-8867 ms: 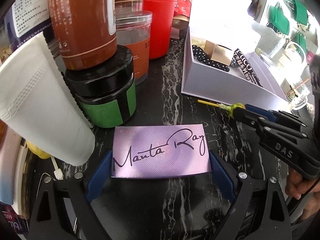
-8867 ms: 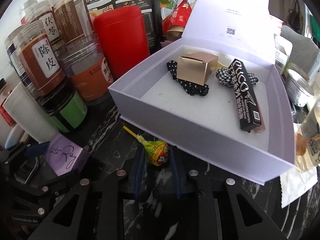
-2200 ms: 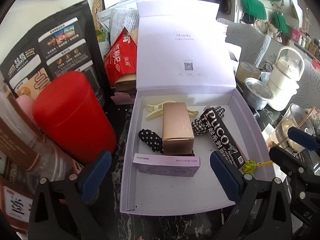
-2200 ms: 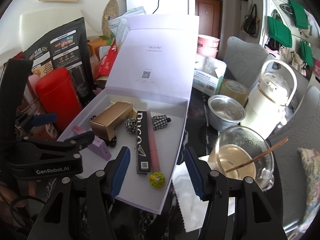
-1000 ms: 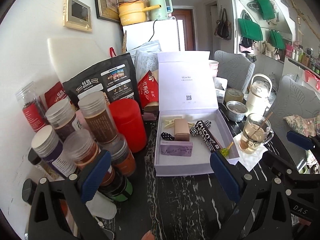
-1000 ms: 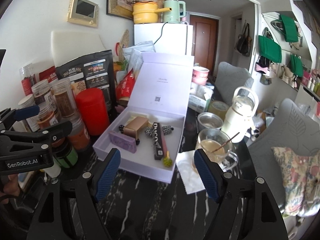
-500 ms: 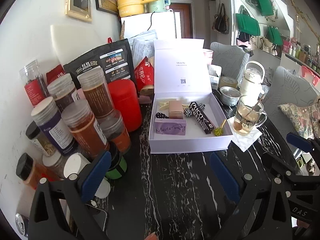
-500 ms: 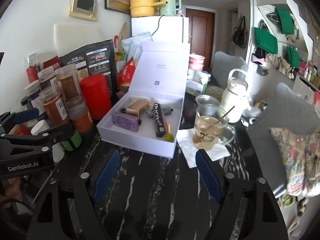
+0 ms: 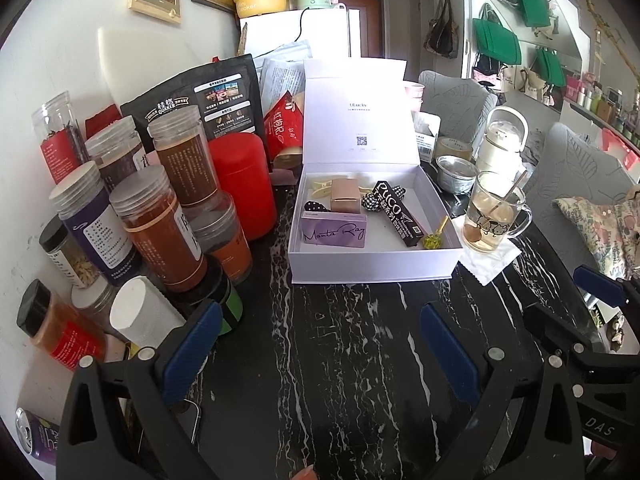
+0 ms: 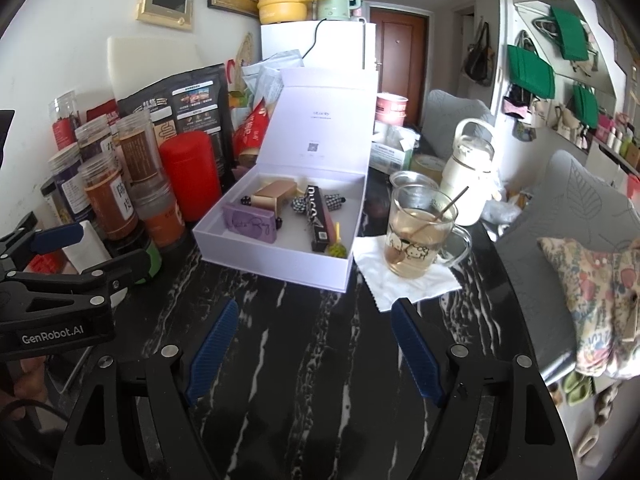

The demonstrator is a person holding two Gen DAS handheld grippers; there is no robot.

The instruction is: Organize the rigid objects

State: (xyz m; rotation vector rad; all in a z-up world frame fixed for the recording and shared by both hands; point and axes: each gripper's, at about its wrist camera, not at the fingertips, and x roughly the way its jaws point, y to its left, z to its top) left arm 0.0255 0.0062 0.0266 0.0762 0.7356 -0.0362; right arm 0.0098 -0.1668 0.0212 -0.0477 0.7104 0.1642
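Both claws well short of box

Gift box open on table, lid upright behind. In box: Manta Ray box at front left; small carton behind it; hair clip at back left; Puco box lying right of centre; lollipop at front right corner. Jars and canister crowded left of box. Glass mug on napkin right of box; kettle, probably, behind mug.
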